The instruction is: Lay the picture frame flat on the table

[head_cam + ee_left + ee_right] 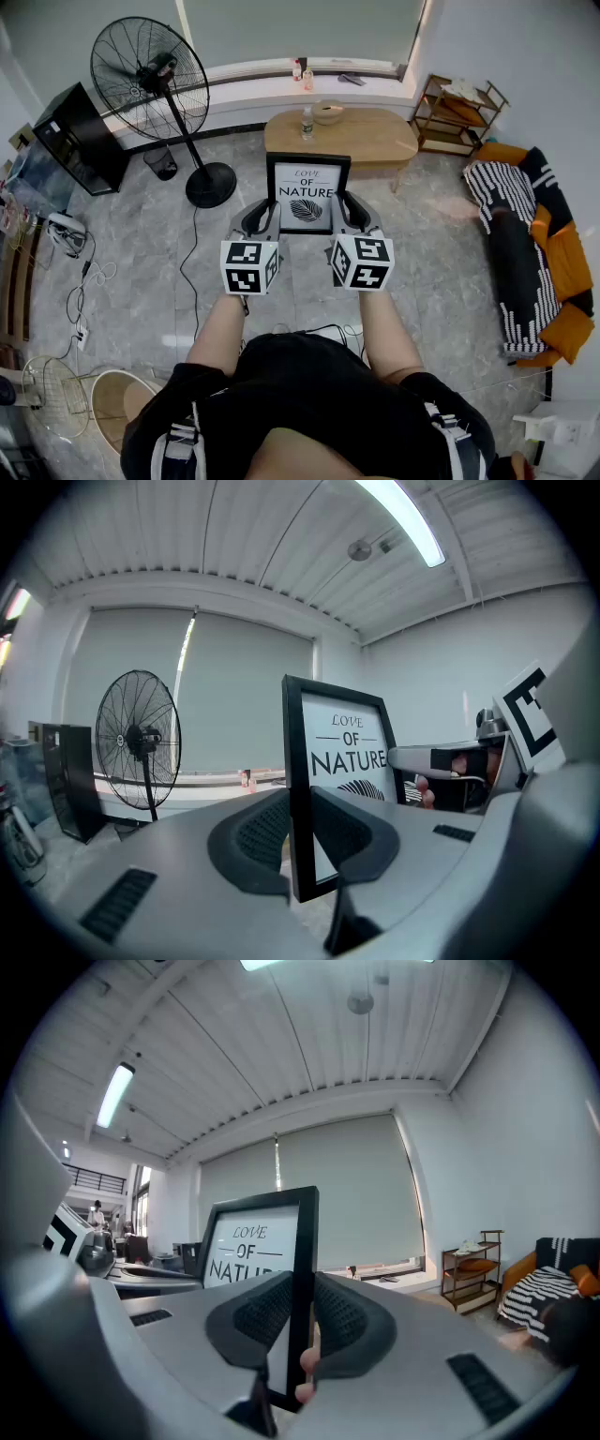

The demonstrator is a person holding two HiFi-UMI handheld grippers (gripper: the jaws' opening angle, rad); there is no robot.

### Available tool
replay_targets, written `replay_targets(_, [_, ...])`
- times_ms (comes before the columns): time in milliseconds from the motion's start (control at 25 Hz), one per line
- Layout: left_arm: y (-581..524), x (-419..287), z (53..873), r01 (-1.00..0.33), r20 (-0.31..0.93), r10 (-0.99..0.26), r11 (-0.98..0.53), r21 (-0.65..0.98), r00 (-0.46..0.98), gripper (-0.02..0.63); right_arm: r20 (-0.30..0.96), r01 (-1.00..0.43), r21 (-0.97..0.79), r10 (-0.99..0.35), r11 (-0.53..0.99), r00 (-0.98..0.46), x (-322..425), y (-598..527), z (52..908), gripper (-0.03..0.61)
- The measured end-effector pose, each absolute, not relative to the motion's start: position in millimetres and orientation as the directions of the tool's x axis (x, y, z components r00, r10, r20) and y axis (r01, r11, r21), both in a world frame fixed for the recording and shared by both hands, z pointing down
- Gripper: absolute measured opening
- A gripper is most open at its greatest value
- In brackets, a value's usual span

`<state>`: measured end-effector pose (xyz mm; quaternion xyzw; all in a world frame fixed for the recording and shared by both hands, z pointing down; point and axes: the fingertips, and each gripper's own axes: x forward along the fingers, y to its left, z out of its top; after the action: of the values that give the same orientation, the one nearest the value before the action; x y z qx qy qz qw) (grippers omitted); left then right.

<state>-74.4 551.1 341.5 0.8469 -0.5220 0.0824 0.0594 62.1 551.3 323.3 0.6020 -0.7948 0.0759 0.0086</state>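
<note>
Slippage is risked: the picture frame (307, 192) is clamped at its left edge by the left claw (263, 217), at its right edge by the right claw (352, 213), and held upright short of the bench (375, 141); it could be twisted loose by uneven tilting.

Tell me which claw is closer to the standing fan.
Left. The left claw grips the picture frame by its left edge, on the side of the standing fan; the right claw grips its right edge, farther away.
</note>
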Motion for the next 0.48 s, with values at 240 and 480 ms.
replay_targets(240, [555,-93,340,-0.896,0.198,-0.876,-0.445,0.021,0.440,0.081,0.100,-0.951,-0.136,-0.951,0.277,-0.291,44,557,322,0.089])
replay_targets(480, [547,-104,341,-0.891,0.188,-0.873,-0.453,0.026,0.449,0.081,0.098,-0.953,-0.130,-0.953,0.274,-0.287,33,550,323,0.091])
